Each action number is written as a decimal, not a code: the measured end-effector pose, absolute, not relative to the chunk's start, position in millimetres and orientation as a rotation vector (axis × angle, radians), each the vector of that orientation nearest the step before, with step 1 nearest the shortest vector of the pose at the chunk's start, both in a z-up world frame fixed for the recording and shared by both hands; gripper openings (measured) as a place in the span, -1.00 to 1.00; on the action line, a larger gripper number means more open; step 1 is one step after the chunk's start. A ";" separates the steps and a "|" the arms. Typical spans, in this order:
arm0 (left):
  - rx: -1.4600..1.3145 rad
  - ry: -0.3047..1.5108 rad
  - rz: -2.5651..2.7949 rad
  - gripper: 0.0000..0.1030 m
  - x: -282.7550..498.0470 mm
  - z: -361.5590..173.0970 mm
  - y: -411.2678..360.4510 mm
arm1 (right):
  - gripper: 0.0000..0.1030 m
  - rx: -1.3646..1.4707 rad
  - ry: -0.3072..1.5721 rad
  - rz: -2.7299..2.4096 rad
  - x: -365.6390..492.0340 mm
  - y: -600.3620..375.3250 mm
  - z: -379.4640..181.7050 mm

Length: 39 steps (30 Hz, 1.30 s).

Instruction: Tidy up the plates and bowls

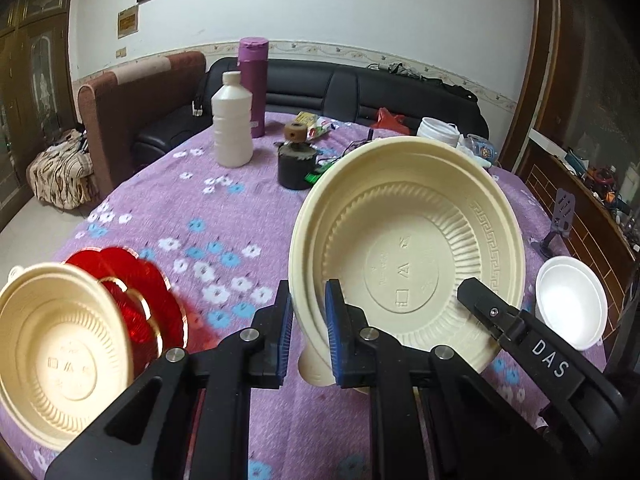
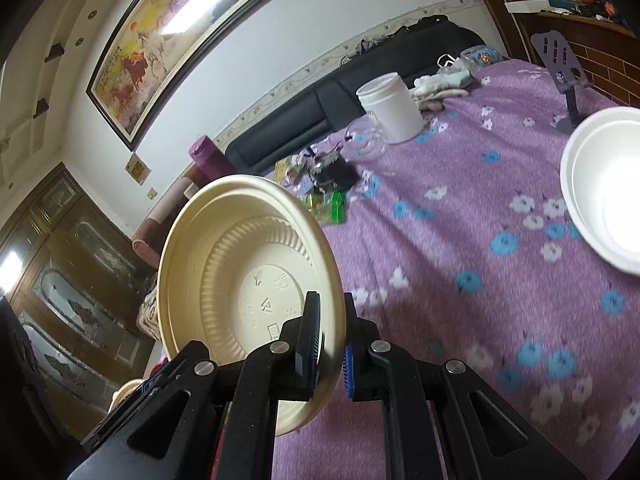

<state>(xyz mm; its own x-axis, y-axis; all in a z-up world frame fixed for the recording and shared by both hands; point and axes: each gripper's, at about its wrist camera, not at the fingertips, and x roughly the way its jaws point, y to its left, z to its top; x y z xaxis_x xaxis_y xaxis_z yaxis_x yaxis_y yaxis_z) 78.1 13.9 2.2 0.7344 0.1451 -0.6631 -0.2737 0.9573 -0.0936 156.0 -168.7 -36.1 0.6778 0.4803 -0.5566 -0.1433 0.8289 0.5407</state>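
A round table under a purple flowered cloth (image 1: 224, 216) fills most of both views, with a black sofa (image 1: 360, 88) against the wall behind it. Above the cloth, the largest task item is a cream ribbed bowl (image 1: 404, 248), tilted up on edge so that its inside faces the cameras; its rim looks doubled, and whether this is one bowl or two nested ones cannot be told. The left gripper (image 1: 309, 300) is nearly closed, its blue pads pinching the bowl's left rim. The right gripper (image 2: 330, 308) is likewise nearly closed and clamps the rim on the opposite side of the same bowl, so both tongs hold it. At the lower left of the left wrist view a second cream bowl (image 1: 60, 352) overlaps a red scalloped plate (image 1: 132, 300) on the cloth. A white bowl (image 2: 604, 184) sits upright on the cloth, well apart on the right. Farther back stand a white plastic bottle (image 1: 232, 128) with a purple flask (image 1: 253, 84) just behind it, a white jar (image 2: 394, 108), a purple phone stand (image 2: 560, 60) near the white bowl, and a small black object (image 1: 298, 164) among blurred clutter.
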 end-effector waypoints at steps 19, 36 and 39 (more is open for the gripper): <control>-0.279 0.721 0.224 -0.73 30.0 7.5 66.0 | -0.82 0.392 0.769 0.406 108.9 -118.8 -15.1; -0.313 0.703 0.249 -0.73 -0.6 21.7 109.5 | -0.82 0.346 0.784 0.498 96.3 -73.1 -1.0; -0.316 0.692 0.263 -0.72 -10.0 26.0 119.8 | -0.82 0.335 0.784 0.526 93.5 -61.9 4.7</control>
